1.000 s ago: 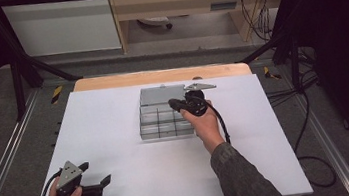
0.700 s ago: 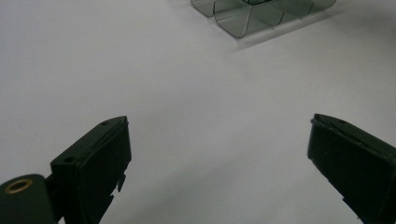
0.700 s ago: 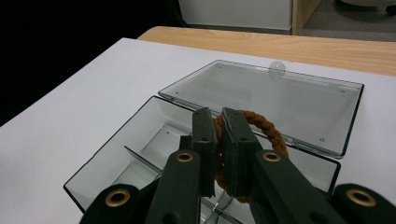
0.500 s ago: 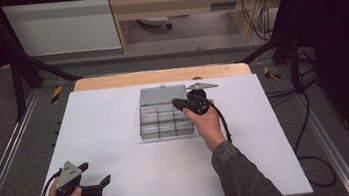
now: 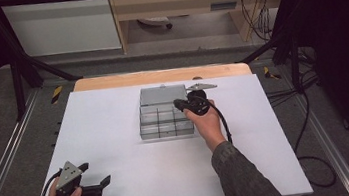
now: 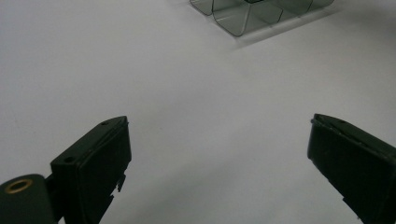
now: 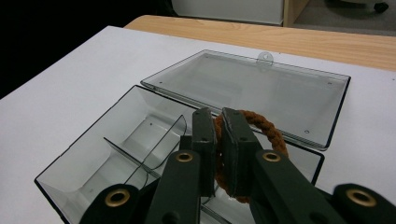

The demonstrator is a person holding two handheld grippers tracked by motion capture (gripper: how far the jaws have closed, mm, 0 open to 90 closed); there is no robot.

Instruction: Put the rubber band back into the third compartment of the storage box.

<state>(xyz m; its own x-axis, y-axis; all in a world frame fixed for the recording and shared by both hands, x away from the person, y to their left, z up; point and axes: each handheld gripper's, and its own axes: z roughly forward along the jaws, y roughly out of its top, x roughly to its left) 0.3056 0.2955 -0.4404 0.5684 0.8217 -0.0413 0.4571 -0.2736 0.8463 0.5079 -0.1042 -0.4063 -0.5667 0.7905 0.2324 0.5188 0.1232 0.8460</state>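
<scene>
A clear plastic compartment box (image 5: pixel 147 131) lies in the middle of the white table, its lid (image 5: pixel 159 96) folded flat behind it. My right gripper (image 5: pixel 179 104) hovers over the box's right side, pointing left. In the right gripper view its jaws (image 7: pixel 218 120) are shut on a brown twisted cord ring (image 7: pixel 267 129), held above the box (image 7: pixel 84 161) with the lid (image 7: pixel 252 88) beyond. My left gripper (image 5: pixel 95 173) rests at the table's front left, open with nothing between its jaws. The left gripper view shows these jaws (image 6: pixel 219 154) wide apart over bare table, the box (image 6: pixel 243 21) far off.
A wooden strip (image 5: pixel 160 76) runs along the table's far edge. Metal rails (image 5: pixel 13 158) flank the table. Cables (image 5: pixel 310 111) trail on the floor at the right. A person's sleeve (image 5: pixel 245 175) crosses the front right of the table.
My right gripper has drifted slightly to the right over the box, still holding the brown ring. The left gripper has stayed put.
</scene>
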